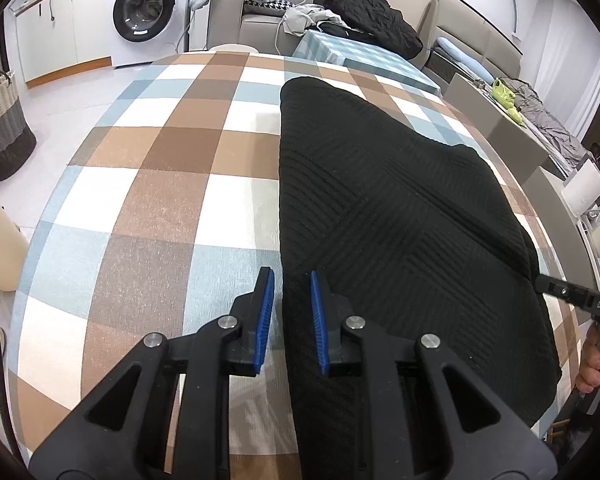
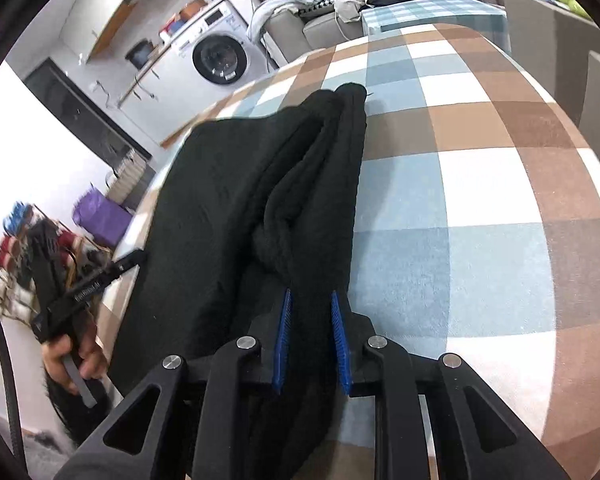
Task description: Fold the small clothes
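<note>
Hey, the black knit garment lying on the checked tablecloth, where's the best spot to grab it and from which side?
Probably by its near edge, coming in low from the table's near side. The black knit garment lies flat on the checked tablecloth, so only a hem offers something to pinch. The left gripper straddles its left edge; the right gripper has the bunched right edge between its pads.

Two close, downward views over tablecloth [image 1: 152, 184]
</note>
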`<state>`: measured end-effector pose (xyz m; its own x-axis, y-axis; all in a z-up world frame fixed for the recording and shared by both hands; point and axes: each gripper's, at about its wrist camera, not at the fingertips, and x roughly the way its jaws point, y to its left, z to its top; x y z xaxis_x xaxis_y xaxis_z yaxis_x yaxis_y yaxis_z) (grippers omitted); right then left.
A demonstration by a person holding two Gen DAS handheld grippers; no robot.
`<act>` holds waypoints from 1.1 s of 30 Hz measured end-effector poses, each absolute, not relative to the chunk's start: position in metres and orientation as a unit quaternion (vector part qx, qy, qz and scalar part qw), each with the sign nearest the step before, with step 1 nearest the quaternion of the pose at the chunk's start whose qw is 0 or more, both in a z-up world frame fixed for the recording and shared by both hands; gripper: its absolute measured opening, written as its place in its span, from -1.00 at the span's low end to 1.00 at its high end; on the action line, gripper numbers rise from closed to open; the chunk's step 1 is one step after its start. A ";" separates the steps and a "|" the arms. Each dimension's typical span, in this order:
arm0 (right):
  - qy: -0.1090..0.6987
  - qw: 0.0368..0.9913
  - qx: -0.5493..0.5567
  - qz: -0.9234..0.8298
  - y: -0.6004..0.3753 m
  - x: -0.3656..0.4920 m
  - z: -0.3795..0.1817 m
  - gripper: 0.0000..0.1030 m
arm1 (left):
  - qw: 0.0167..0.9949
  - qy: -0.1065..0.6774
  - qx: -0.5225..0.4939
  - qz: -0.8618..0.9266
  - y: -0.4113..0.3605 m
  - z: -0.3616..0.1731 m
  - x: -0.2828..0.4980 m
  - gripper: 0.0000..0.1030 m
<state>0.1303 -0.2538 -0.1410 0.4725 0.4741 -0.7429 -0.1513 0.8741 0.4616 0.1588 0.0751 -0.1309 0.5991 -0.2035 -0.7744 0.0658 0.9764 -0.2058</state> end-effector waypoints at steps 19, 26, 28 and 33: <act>0.382 0.891 0.139 0.201 -0.230 0.201 -0.110 -0.91 | 0.890 0.437 -0.093 -0.087 0.076 -0.130 0.152 -0.71; 0.439 0.873 0.160 0.137 -0.246 0.234 -0.138 -0.90 | 0.891 0.436 -0.095 -0.087 0.076 -0.129 0.151 -0.71; 0.450 0.864 0.183 0.134 -0.250 0.236 -0.149 -0.80 | 0.891 0.436 -0.093 -0.086 0.076 -0.128 0.150 -0.71; 0.438 0.865 0.202 0.143 -0.266 0.202 -0.137 -0.77 | 0.891 0.435 -0.093 -0.092 0.074 -0.126 0.147 -0.71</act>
<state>0.2018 -0.2663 -0.1367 0.5763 0.4233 -0.6991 -0.0699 0.8778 0.4739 0.1471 0.0742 -0.1261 0.6044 -0.2441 -0.7584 0.0821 0.9659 -0.2455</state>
